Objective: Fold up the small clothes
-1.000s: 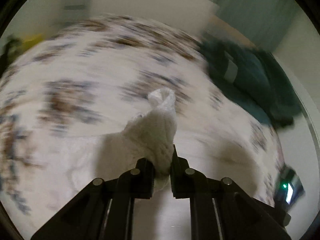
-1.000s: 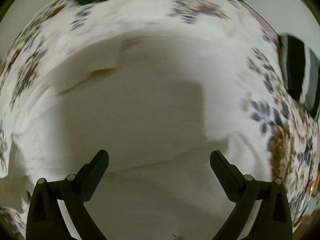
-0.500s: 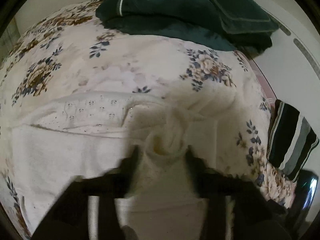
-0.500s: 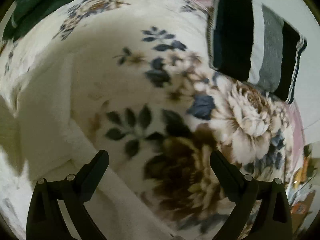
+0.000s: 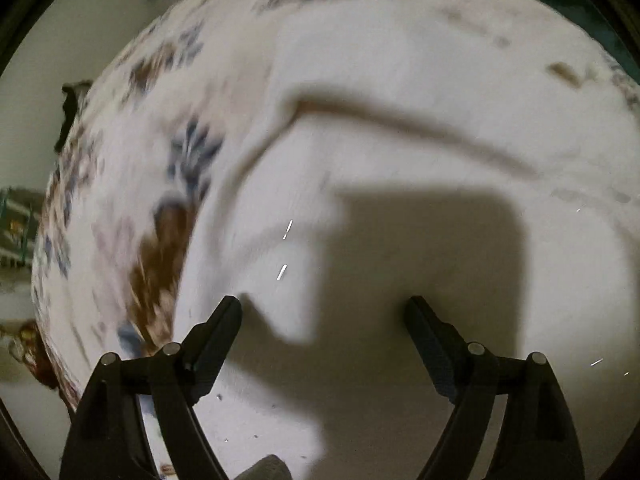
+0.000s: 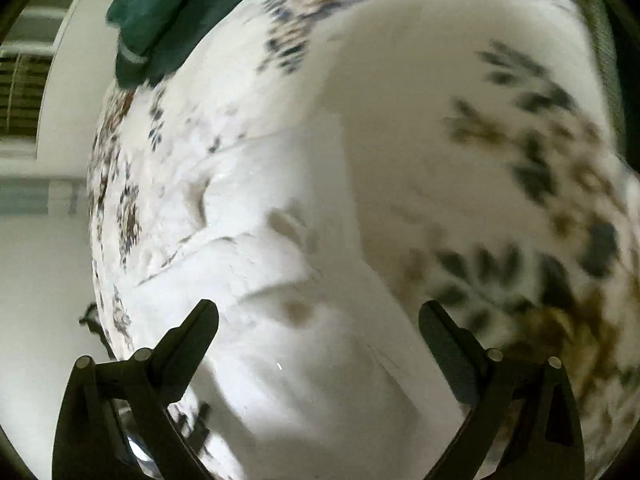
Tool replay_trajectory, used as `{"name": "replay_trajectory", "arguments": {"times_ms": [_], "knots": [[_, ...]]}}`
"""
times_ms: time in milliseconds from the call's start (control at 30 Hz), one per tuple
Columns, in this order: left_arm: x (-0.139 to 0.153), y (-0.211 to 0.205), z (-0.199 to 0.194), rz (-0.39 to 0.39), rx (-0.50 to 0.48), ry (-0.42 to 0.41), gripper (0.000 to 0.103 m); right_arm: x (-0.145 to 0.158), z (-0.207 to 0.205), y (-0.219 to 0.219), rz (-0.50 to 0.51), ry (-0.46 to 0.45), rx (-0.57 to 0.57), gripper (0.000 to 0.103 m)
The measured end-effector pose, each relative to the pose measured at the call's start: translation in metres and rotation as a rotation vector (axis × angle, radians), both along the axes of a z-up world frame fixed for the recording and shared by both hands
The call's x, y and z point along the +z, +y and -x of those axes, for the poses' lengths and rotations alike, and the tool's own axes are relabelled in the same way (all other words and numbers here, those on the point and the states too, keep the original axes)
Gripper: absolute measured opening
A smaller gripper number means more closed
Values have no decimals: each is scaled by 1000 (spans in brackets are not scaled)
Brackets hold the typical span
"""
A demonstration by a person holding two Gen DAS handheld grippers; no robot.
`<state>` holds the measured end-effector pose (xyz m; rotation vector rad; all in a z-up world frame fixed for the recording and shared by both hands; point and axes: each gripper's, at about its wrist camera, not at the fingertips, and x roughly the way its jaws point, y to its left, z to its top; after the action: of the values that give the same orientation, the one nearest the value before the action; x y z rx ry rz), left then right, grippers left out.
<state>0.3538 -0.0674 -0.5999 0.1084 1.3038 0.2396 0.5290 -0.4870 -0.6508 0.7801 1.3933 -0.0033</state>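
A small white garment (image 5: 400, 160) lies flat on a floral bedspread (image 5: 168, 208). In the left wrist view it fills the middle and right, with a folded edge running across it. My left gripper (image 5: 324, 308) is open and empty just above the cloth, casting a shadow on it. In the right wrist view the same white garment (image 6: 280, 280) lies at the left and centre on the floral bedspread (image 6: 540, 240). My right gripper (image 6: 318, 312) is open and empty above the garment's edge. Both views are motion-blurred.
Folded dark green clothes (image 6: 168, 12) lie at the far end of the bed. The bed's left edge (image 5: 48, 240) drops off to the floor. A pale wall (image 6: 36, 280) lies beyond the bed.
My left gripper was shut on a bunched part of the white garment one second ago; it has let go and is open above the flat cloth. My right gripper stayed open and swung back over the garment.
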Motion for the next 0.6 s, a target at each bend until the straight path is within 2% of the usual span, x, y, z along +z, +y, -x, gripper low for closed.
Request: {"name": "replay_trajectory", "arguments": {"times_ms": [33,67,100,167,267,333,367,433,467,533,567,600], "knots": [[-4,3,3,14,0,-15,89,-4,-10,8,19,-3,36,82],[-6,2,5,14,0,-32,98,-9,-19,19,35,1,77,66],[-10,2,4,6,12,-38,102,-14,-29,31,48,5,128,40],[-14,4,0,17,43,-34,103,-20,-43,52,158,11,230,11],[-15,7,-2,51,101,-63,103,-6,-51,58,312,-49,282,7],[-17,8,0,51,114,-67,103,5,-54,42,365,-79,236,7],[-17,8,1,49,114,-63,103,3,-55,34,358,-70,225,7],[-15,6,-1,45,101,-37,103,-10,-62,25,235,-22,250,8],[-12,7,-1,49,98,-19,103,-14,-65,20,186,-6,257,13],[-6,10,-3,54,103,-9,103,-14,-70,0,111,-16,217,33],[-2,10,-2,48,104,-9,103,-14,-71,-15,86,-31,158,47],[4,8,0,46,97,-19,103,-15,-70,-34,52,-31,79,48]]}}
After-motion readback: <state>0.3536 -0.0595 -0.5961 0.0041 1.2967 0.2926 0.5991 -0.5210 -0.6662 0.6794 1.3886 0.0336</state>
